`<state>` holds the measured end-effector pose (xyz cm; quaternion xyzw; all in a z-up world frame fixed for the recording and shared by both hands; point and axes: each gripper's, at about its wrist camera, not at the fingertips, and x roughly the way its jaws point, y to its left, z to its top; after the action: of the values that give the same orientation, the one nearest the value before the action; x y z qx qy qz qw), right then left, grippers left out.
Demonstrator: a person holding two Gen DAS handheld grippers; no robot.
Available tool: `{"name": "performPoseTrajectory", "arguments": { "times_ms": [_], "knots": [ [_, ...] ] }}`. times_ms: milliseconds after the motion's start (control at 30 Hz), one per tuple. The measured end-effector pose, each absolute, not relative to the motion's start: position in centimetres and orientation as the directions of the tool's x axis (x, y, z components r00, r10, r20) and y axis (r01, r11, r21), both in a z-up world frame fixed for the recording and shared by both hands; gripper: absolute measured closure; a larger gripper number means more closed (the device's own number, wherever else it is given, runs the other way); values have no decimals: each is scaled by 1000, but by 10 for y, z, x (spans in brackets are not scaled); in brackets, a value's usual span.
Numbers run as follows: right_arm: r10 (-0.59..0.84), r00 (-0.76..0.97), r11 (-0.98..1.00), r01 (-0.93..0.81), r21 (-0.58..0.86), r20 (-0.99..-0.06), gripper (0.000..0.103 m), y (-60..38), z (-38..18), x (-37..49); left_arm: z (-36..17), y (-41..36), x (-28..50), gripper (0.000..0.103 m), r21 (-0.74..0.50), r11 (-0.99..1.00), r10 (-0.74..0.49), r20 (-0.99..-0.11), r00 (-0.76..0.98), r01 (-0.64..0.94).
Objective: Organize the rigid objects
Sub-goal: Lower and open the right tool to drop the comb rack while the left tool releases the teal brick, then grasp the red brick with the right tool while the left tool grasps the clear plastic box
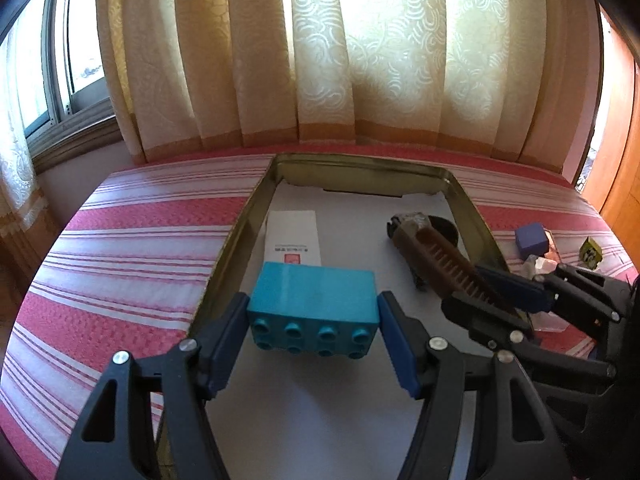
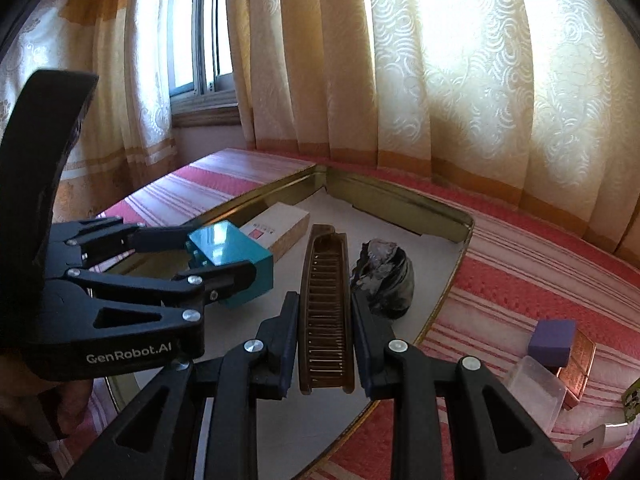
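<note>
My left gripper [image 1: 314, 320] is shut on a teal toy brick [image 1: 314, 304], studs facing the camera, above the near part of a gold metal tray [image 1: 244, 220]. In the right wrist view the same brick [image 2: 236, 256] sits in the left gripper [image 2: 218, 258] at the left. My right gripper [image 2: 325, 344] is shut on a brown comb [image 2: 325, 304], which points forward over the tray [image 2: 400, 200]. The comb [image 1: 448, 264] and right gripper [image 1: 496, 292] enter the left wrist view from the right.
In the tray lie a white box [image 1: 294, 236] and a crumpled dark bag [image 2: 386, 276]. On the pink striped bedspread [image 1: 120, 248] right of the tray lie a purple block [image 2: 552, 342], a clear plastic box [image 2: 534, 388], a copper-coloured tin [image 2: 578, 364] and a white charger [image 2: 592, 442]. Curtains hang behind.
</note>
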<state>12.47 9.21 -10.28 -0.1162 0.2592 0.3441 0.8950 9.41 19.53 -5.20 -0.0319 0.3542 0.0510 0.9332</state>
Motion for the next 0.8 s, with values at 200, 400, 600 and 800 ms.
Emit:
{"name": "performPoseTrajectory", "arguments": {
  "times_ms": [200,400,600,800],
  "knots": [
    [534,638,747,-664,-45,-554,57,92,-104,126,-50,199,88,20,-10,987,114,-651,751,-158],
    [564,651,758,-652,6,-508,40,61,-95,113,-46,197,65,1,-68,980,111,-602,791,-189],
    [519,727,810,-586,-14,-449,35,4,-89,84,-42,156,41,1,-91,987,67,-532,844,-136],
    [365,827,913,-408,-12,-428,29,-70,-90,80,-40,95,35,0,-87,996,-26,-505,863,-22]
  ]
}}
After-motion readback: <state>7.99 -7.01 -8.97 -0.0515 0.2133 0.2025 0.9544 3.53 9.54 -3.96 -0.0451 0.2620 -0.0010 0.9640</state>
